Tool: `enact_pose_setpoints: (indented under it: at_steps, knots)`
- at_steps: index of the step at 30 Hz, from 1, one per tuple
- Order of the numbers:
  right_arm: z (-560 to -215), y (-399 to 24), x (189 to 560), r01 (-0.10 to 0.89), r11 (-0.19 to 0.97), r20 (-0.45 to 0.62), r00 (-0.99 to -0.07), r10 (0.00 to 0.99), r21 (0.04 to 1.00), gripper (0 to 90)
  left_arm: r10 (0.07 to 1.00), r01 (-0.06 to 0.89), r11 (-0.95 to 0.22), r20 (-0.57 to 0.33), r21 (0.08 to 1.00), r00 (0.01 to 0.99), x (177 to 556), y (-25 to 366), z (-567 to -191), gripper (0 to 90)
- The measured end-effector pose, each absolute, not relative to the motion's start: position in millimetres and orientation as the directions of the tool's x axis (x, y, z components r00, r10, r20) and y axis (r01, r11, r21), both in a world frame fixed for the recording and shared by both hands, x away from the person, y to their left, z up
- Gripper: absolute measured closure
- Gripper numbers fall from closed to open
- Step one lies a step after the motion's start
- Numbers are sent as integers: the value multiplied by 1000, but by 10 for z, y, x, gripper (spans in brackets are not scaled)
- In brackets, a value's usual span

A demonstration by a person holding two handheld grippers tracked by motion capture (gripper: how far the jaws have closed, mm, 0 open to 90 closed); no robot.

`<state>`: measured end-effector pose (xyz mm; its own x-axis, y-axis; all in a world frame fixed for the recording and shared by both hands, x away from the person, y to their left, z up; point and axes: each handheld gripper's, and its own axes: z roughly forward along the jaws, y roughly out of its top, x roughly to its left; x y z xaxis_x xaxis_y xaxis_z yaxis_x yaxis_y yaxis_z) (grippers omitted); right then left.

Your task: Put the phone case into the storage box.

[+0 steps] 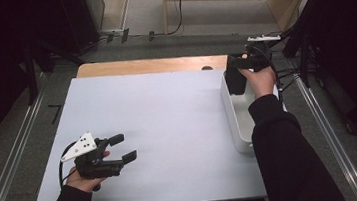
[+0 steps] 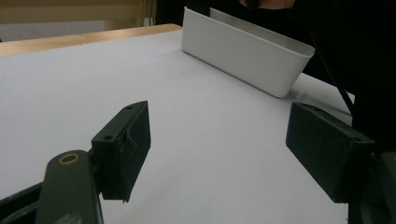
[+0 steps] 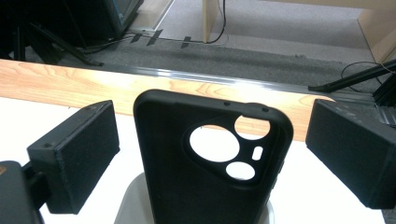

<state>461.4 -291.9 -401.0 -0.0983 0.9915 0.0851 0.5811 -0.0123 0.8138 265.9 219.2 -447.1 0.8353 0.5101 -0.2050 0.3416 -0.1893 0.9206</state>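
My right gripper (image 3: 210, 158) hangs over the white bin's (image 1: 237, 124) far end, jaws spread; black phone case (image 3: 212, 168) stands upright between the pads, contact unclear. My left gripper (image 1: 126, 147) rests low over the table (image 1: 168, 121), unclenched, empty.

High view dim overall: the white table sheet (image 1: 160, 132) is the one evenly lit area, surroundings fall to near-black at left and right, and shadows under the hands are soft and faint. Left gripper view: near pads (image 2: 126, 144) slightly soft, white bin (image 2: 243, 51) sharper, dark mass at far right. Right gripper view brighter, with a glare streak on the metal rail (image 3: 196, 77) and blown-out white through the phone case (image 3: 210, 168) cut-outs.
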Motion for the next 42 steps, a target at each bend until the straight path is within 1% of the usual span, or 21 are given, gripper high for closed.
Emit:
enact_pose_setpoints:
  at_steps: [11, 24, 28, 34, 42]
  knots:
    - [-3825, -2895, 4590, 580, -4, 87, -115, 990, 814, 16, 513, 347, -184, -211, 920, 832, 2663, 2201, -4470, 222]
    - [-3619, -2723, 4376, 584, 39, 111, -220, 969, 811, 16, 516, 348, -184, -211, 919, 830, 2668, 2206, -4474, 222]
    - [-3584, -2663, 4294, 584, 56, 120, -258, 959, 810, 16, 517, 349, -184, -212, 919, 829, 2669, 2203, -4476, 222]
    - [-3575, -2601, 4190, 585, 50, 138, -271, 953, 809, 17, 519, 349, -182, -212, 919, 828, 2673, 2209, -4477, 222]
    - [-3615, -2522, 4055, 605, 80, 145, -315, 938, 792, 18, 522, 354, -189, -212, 916, 826, 2674, 2207, -4479, 222]
